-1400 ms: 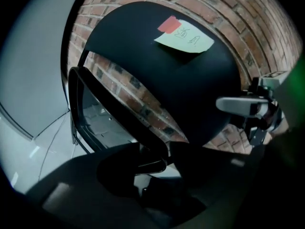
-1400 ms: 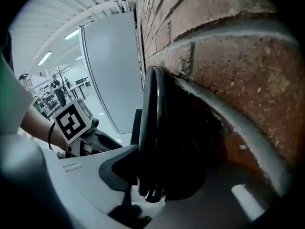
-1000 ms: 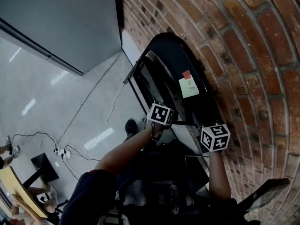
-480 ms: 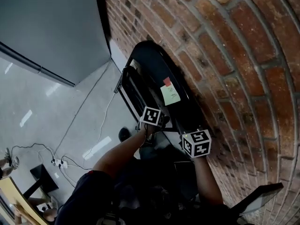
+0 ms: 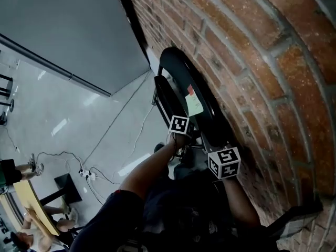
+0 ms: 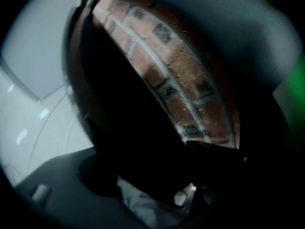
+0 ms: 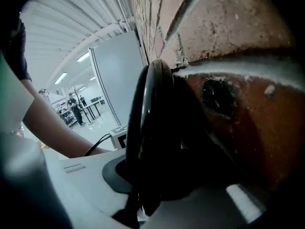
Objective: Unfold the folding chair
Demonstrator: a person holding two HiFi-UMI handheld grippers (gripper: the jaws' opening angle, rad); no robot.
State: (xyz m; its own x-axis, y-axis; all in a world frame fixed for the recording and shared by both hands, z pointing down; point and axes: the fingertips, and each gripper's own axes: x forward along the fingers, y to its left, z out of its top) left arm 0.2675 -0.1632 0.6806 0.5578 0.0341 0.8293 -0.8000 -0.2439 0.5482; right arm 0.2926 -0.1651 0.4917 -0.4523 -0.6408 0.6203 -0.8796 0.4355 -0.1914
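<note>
Here, the folding chair (image 5: 177,71) leans folded against the brick wall (image 5: 252,62), its long axis running ahead of both tongs. The right gripper (image 7: 147,185), wall-side, has just been closing and clamps its rim. The left gripper (image 6: 157,190) has just been opening and is released, with dark frame between its jaws.

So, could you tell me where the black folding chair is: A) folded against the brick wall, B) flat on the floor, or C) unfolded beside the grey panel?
A: the folding chair stands folded, its back leaning on the brick wall.
</note>
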